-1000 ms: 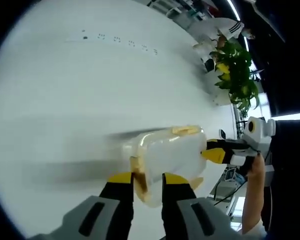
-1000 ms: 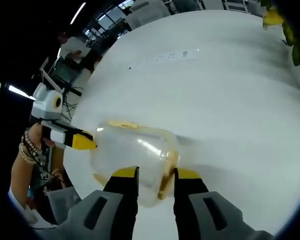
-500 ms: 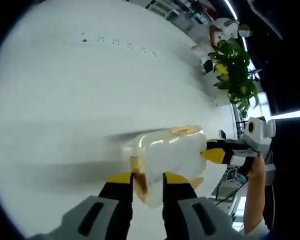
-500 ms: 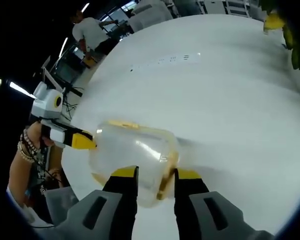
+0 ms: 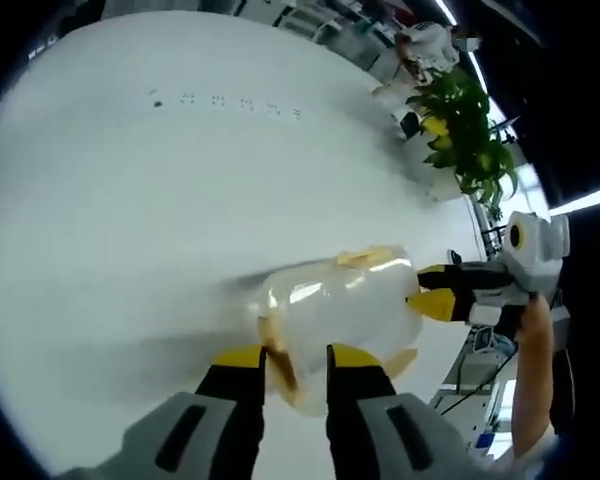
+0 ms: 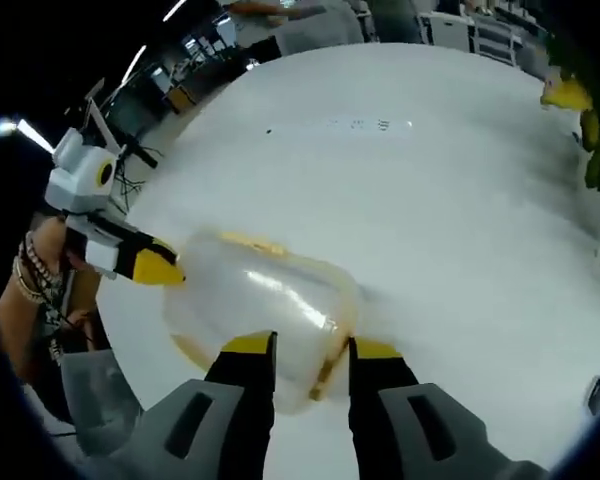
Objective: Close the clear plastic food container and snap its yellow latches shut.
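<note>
One clear plastic food container with yellow latches lies on its side on the round white table, clamped at opposite ends by two yellow-tipped grippers, the left gripper and the right gripper. The left gripper view takes in a green potted plant; the right gripper view catches a braceleted wrist.

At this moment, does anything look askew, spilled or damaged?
Nothing stands out. The clear container sits on the white table, empty as far as can be seen, with no spill or crack visible. The left gripper and right gripper each straddle one end of it.
</note>
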Available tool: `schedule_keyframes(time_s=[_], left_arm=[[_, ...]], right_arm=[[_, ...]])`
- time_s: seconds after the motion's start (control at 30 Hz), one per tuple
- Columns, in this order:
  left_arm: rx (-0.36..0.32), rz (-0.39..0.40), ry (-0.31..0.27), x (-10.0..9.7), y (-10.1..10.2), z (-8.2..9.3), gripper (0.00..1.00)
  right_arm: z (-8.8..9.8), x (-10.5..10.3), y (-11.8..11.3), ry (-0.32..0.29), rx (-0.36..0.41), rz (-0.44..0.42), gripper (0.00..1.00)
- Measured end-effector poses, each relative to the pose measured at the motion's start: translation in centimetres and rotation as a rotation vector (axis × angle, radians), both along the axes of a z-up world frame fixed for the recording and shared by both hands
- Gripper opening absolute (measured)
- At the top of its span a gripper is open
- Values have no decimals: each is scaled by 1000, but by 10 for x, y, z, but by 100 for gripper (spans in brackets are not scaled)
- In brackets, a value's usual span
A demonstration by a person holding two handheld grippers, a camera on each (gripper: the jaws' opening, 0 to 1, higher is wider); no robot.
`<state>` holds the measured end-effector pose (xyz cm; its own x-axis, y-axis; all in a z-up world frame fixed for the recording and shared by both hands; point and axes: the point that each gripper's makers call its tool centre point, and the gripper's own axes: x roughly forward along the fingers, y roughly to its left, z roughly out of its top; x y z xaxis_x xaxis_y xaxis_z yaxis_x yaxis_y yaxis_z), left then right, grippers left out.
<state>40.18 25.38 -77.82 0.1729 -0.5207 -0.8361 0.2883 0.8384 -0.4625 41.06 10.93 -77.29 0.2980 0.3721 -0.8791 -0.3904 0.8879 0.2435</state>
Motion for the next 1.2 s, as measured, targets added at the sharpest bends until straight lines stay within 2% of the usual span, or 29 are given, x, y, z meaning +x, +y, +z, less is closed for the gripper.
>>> schedule_keyframes(time_s=[0.1, 0.13, 0.2, 0.33, 0.5, 0.53, 0.57, 0.67, 0.7, 0.73, 0.77, 0.83, 0.87, 0.93, 1.0, 1.1, 1.2], left_arm=[[26, -8, -22, 1, 0, 1, 16], [48, -26, -57, 2, 1, 2, 16], [77, -62, -115, 4, 1, 3, 16], [128, -102, -156, 6, 0, 5, 16], [238, -172, -264, 10, -2, 11, 17], [246, -181, -279, 11, -3, 12, 17], [255, -188, -288, 11, -4, 12, 17], [272, -208, -292, 12, -4, 13, 17], [273, -210, -293, 12, -3, 13, 17], [279, -221, -297, 13, -2, 13, 16], [282, -226, -301, 13, -2, 14, 15], [298, -259, -334, 14, -1, 16, 10], [277, -265, -348, 13, -5, 19, 6], [192, -234, -359, 11, -18, 26, 5], [137, -220, -370, 11, -27, 33, 2], [130, -239, -408, 11, -33, 37, 0], [120, -237, -434, 10, -37, 38, 0]], right_arm=[[2, 1, 1, -28, -107, 55, 25], [2, 2, 2, -45, -131, 81, 25], [2, -1, 2, -47, -161, 81, 25], [2, -1, 2, -46, -173, 80, 25], [4, 2, 1, -58, -204, 89, 26], [6, 4, 3, -109, -235, 180, 26], [7, 4, 4, -119, -244, 180, 25], [6, -3, 14, -131, -283, 263, 18], [8, 5, 12, -156, -321, 300, 16], [6, 3, 16, -149, -311, 328, 12], [6, 0, 18, -137, -305, 313, 9], [7, 2, 19, -159, -320, 325, 7], [7, 2, 19, -163, -321, 327, 7], [7, 4, 21, -173, -316, 344, 6], [8, 4, 22, -176, -302, 346, 6], [7, 3, 26, -186, -272, 339, 4], [9, 5, 27, -223, -258, 336, 0]])
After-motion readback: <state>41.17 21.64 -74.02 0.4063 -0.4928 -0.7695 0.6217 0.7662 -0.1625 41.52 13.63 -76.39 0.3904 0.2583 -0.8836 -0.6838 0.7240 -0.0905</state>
